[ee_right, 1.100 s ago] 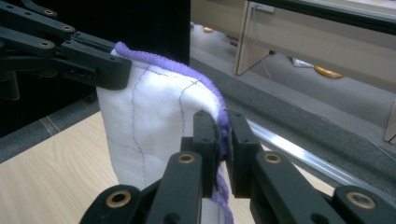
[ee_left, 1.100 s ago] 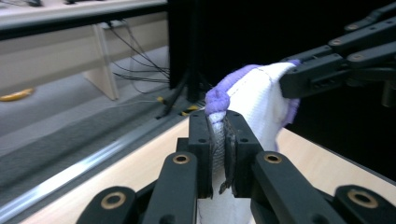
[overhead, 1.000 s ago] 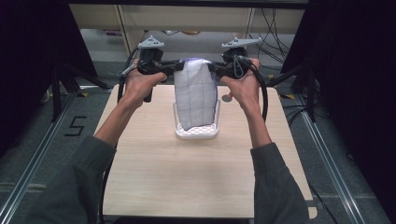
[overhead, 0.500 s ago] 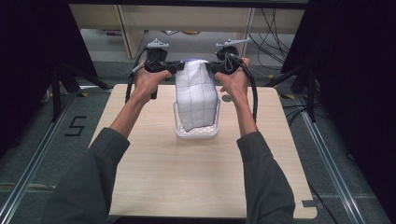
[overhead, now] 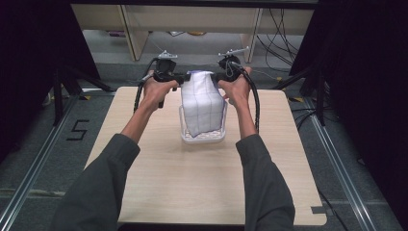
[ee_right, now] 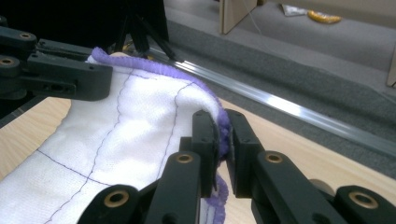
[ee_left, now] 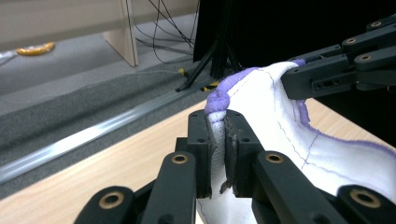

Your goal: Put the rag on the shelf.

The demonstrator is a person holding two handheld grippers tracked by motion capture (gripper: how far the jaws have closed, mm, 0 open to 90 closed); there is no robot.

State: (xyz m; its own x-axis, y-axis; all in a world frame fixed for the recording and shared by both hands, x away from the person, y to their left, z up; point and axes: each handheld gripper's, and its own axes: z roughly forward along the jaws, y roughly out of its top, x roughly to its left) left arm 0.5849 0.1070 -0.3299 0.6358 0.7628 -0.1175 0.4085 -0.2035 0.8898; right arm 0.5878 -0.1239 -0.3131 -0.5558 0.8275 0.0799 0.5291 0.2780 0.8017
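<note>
- Cloth (overhead: 204, 103): a white cloth with thin purple grid lines and a thick purple hem. It hangs from its top edge above the far half of the bench (overhead: 159, 192), and its lower end droops into a clear plastic tray (overhead: 202, 137) that stands on the bench.
- Left gripper (overhead: 179, 77): its jaws are clamped on the top left corner of the cloth. In the left gripper view the white fabric and the purple hem (ee_left: 218, 99) are squeezed between the two black pads.
- Right gripper (overhead: 217, 76): its jaws are clamped on the top right corner, with the purple hem (ee_right: 224, 128) running through the gap between them.
- Handling: the cloth looks light, soft and limp. It sags between the two holds and folds wherever it is unsupported, so it will not keep a shape by itself.
- Where to hold: the stitched hem at the corners seems the best place, since it is thicker and less likely to slip out than the plain weave.
- Change: compared with the picture a second earlier, both hands are raised and reach farther from the person, the cloth is drawn up taller, and more of it is out of the tray.
</note>
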